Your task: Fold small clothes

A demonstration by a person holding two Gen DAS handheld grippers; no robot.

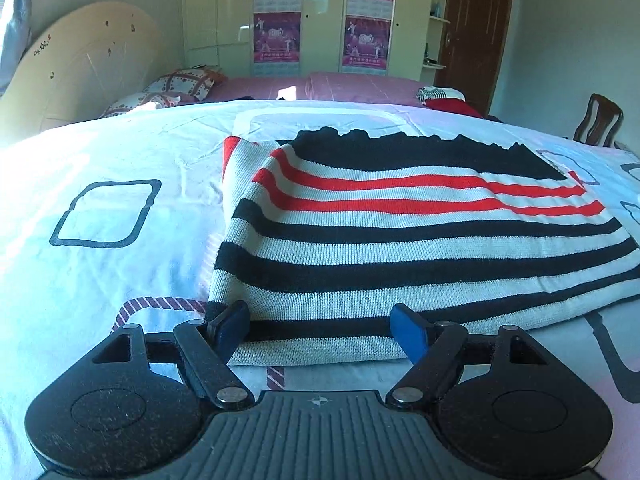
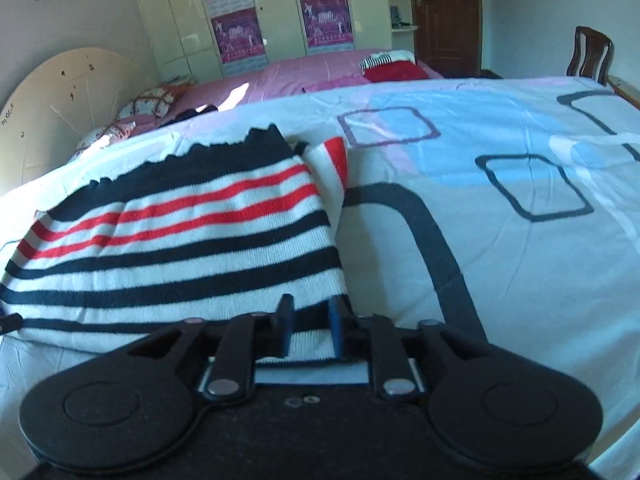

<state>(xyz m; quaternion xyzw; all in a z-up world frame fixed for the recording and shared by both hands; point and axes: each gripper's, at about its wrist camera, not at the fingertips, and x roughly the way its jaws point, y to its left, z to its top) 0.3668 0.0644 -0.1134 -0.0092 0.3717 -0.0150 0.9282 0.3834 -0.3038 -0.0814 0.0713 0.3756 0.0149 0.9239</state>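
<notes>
Two tongs are seen at the near hem of a striped sweater (image 1: 400,240) laid flat, already folded over on itself, on a bed (image 1: 120,280) covered with a pale printed sheet. The left tongs (image 1: 320,330) are held wide apart, the blue pads straddling the hem near its left corner, with nothing gripped. The right tongs (image 2: 310,330) are set narrow, the jaws parted only a little around the hem by the right corner; the knit lies between the pads, but whether it is pinched cannot be told.

For the fold in hand to be done well, both near corners would best be taken at the same depth, all layers caught together, then lifted evenly and carried toward the far black edge so that the stripes stay aligned and no crease is dragged in. A grip on the top layer alone would probably pull the earlier fold open.

No containers are seen. Another pile of clothes (image 2: 394,65) is left on the pink bedding (image 2: 312,70) beyond, well apart from the sweater.
</notes>
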